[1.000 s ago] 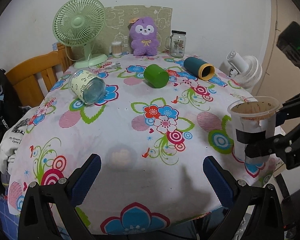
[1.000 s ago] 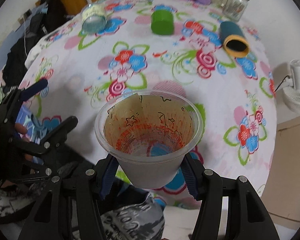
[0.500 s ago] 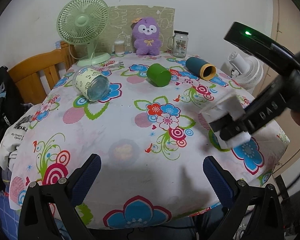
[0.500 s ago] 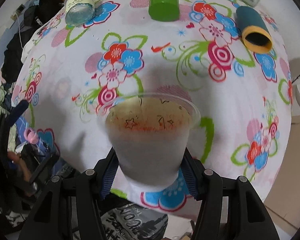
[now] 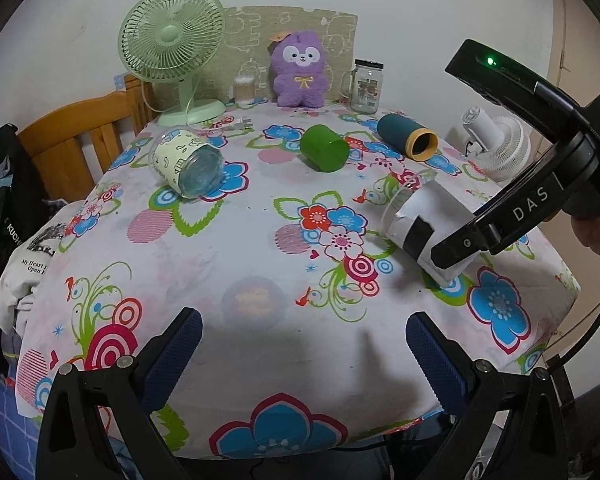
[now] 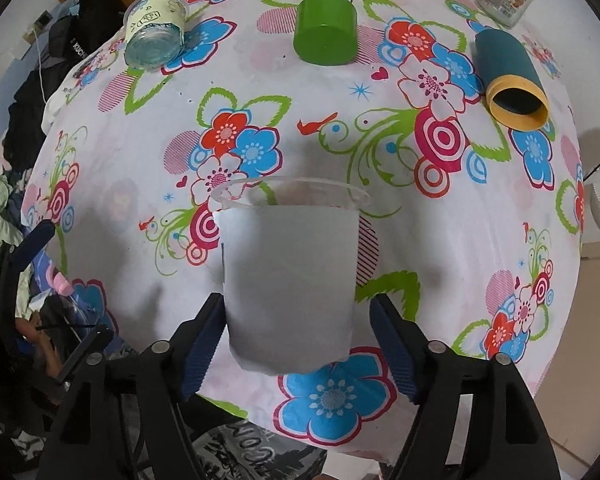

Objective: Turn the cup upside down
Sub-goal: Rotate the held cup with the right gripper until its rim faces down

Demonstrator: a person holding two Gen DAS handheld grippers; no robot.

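Observation:
A clear plastic cup with a white paper sleeve (image 6: 290,280) is held in my right gripper (image 6: 298,336), which is shut on its lower body. The cup is tipped well past level, its rim pointing away and down toward the flowered tablecloth (image 6: 260,92). In the left wrist view the same cup (image 5: 424,222) hangs tilted over the right side of the table, mouth to the left, gripped by the black right tool (image 5: 512,216). My left gripper (image 5: 304,352) is open and empty above the table's near edge.
Three cups lie on their sides at the back: a clear one with a pale label (image 5: 188,162), a green one (image 5: 325,153), a teal one with a yellow rim (image 5: 408,136). Behind them stand a green fan (image 5: 172,48), a purple plush (image 5: 298,68) and a glass jar (image 5: 366,86).
My right gripper has rotated the cup from upright, mouth up, to tipped over with the mouth facing down and away, and carried it inward over the table. The left gripper has stayed still.

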